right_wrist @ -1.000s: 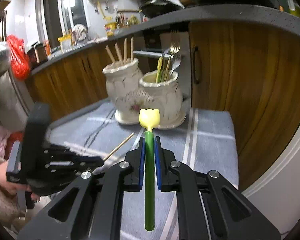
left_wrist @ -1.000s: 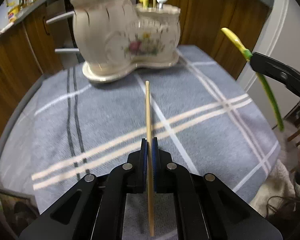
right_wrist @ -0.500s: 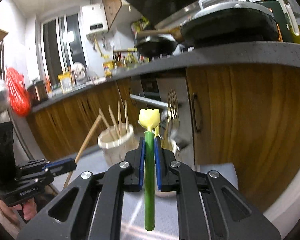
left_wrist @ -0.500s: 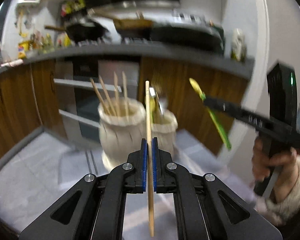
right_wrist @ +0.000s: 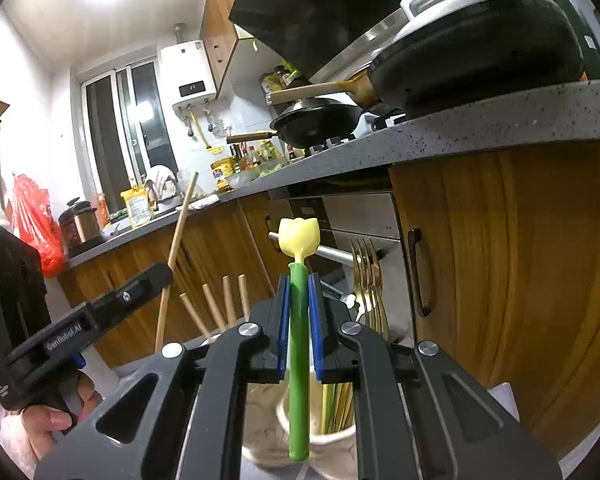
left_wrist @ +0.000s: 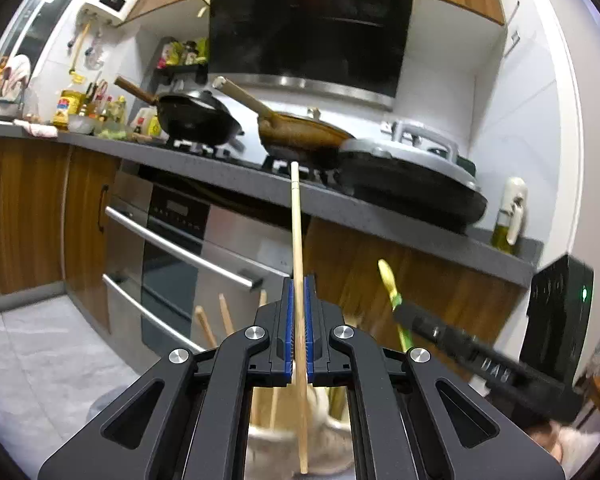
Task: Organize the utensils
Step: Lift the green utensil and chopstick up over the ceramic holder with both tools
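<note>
My left gripper [left_wrist: 298, 284] is shut on a wooden chopstick [left_wrist: 297, 232] held upright, its lower end over the cream ceramic holder [left_wrist: 284, 436] below the fingers. Other chopsticks [left_wrist: 204, 324] stand in that holder. My right gripper [right_wrist: 299, 284] is shut on a green utensil with a yellow tulip end [right_wrist: 299, 236], its lower end above the holder's second cup [right_wrist: 332, 436], which holds gold forks [right_wrist: 368, 276]. The left gripper [right_wrist: 140, 292] with its chopstick [right_wrist: 176, 240] shows in the right wrist view, and the right gripper [left_wrist: 416, 316] with its utensil [left_wrist: 388, 280] in the left.
A grey kitchen counter [left_wrist: 380, 216] with pans [left_wrist: 196, 116] on a stove runs behind. Below it are an oven with steel handles [left_wrist: 180, 248] and wooden cabinet doors [right_wrist: 500, 280]. The grey cloth-covered table [left_wrist: 40, 360] lies at lower left.
Both grippers have tilted upward and come in over the holder, which has dropped to the bottom of both views. The chopstick and the green utensil now stand nearly upright above the cups.
</note>
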`<state>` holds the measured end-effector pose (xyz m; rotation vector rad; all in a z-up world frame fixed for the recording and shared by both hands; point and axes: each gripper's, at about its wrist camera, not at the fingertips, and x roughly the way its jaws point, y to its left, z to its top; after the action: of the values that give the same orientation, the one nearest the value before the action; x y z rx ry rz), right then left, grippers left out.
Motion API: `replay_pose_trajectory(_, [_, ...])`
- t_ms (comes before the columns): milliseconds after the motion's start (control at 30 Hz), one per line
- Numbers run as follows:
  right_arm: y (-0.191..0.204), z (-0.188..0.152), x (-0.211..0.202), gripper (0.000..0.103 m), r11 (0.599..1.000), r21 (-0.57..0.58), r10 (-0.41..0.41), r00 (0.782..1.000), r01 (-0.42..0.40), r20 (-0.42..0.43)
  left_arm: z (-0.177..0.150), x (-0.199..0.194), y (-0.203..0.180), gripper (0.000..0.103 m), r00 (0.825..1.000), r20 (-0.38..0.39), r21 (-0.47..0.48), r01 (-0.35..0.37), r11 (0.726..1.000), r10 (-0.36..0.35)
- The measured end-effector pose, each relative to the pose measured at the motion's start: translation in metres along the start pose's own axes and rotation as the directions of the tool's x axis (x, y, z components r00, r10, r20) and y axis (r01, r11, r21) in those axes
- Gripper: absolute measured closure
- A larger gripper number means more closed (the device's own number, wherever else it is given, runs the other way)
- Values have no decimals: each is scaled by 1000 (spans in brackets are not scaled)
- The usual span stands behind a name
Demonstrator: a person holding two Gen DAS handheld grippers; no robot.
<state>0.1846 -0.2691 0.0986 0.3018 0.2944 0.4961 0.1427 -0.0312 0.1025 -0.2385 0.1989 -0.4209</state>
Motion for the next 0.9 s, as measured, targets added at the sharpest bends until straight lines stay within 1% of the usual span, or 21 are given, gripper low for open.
replay_pose_trajectory(33, [-2, -1, 3, 94, 1000, 6, 1, 1000, -1, 7, 1, 4, 0, 98, 1000, 23, 3, -17, 1000, 17])
replay_pose_trajectory(133, [-6, -4, 12, 94, 1000, 17, 0, 1000, -1, 25, 3, 14, 2, 98, 998, 53, -3, -35, 999, 35])
replay_pose_trajectory(233, [-7, -9, 21, 94, 1000, 21, -1, 1000, 0, 30, -2, 23, 1, 98, 995, 67, 23, -71, 997, 69])
replay_pose_trajectory(400, [-5, -23, 29, 94, 999, -21, -27, 999, 27, 32, -14, 30, -1, 98, 993, 60, 74, -105, 992, 101])
replay_pose_trajectory(533, [-6, -34, 28, 94, 998, -51, -44, 999, 44, 10, -25, 23, -2, 98, 993, 41, 116, -116, 986, 111])
replay_pose_trajectory(667, [-11, -38, 22, 94, 998, -42, -52, 999, 52, -1, -34, 13, 4, 98, 994, 10, 115, -113, 987, 113])
replay_pose_trajectory(800, [-12, -44, 15, 94, 996, -50, -72, 997, 71, -20, -41, 4, 7, 98, 991, -28, 128, -126, 984, 130])
replay_pose_trajectory(900, [-13, -49, 7, 94, 995, -54, -85, 996, 83, -25, -45, -1, 11, 98, 988, -62, 112, -132, 985, 139])
